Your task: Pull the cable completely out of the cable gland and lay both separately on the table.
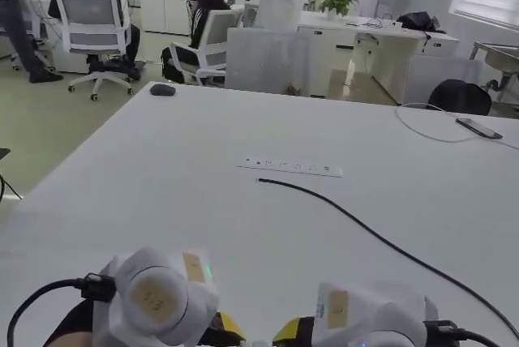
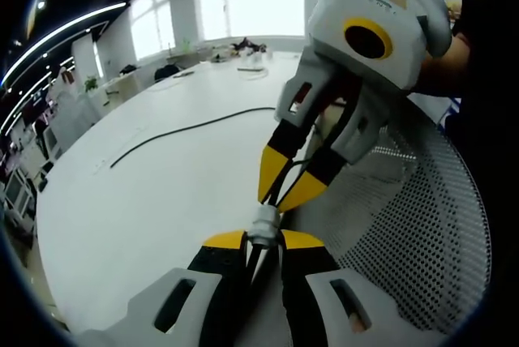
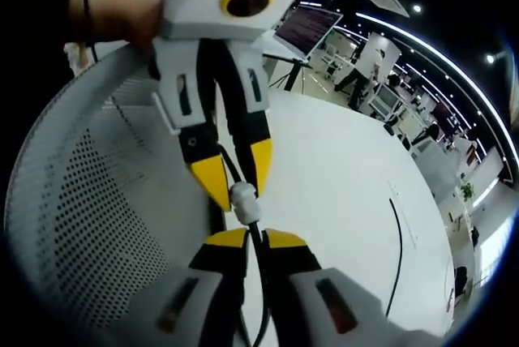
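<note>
The cable gland (image 2: 263, 225), a small white fitting, is being pinched between the yellow tips of the left gripper (image 2: 263, 242), whose jaws are being held nearly closed around it. The black cable (image 3: 258, 274) is being clamped just beside the gland by the right gripper (image 3: 255, 239), its jaws narrowed almost to the cable's own width. The two grips are being set tip to tip. This is presumably so that the gland is being anchored while the cable is being drawn straight along its bore. A grip placed farther off would probably let the cable bend rather than slide.

The cable is still being seen threaded through the gland, so the pull-out is judged as not yet done, and neither part is being laid down.

The grippers are being pointed nose to nose in the air over the near edge of the table (image 1: 243, 225), next to a perforated white surface (image 2: 422, 225). In the head view their bodies are being carried low and close together.

A stretch of black cable (image 1: 365, 229) is lying across the tabletop near a white strip (image 1: 292, 167). It is being taken as the free length of the same cable, though the join cannot be traced.
</note>
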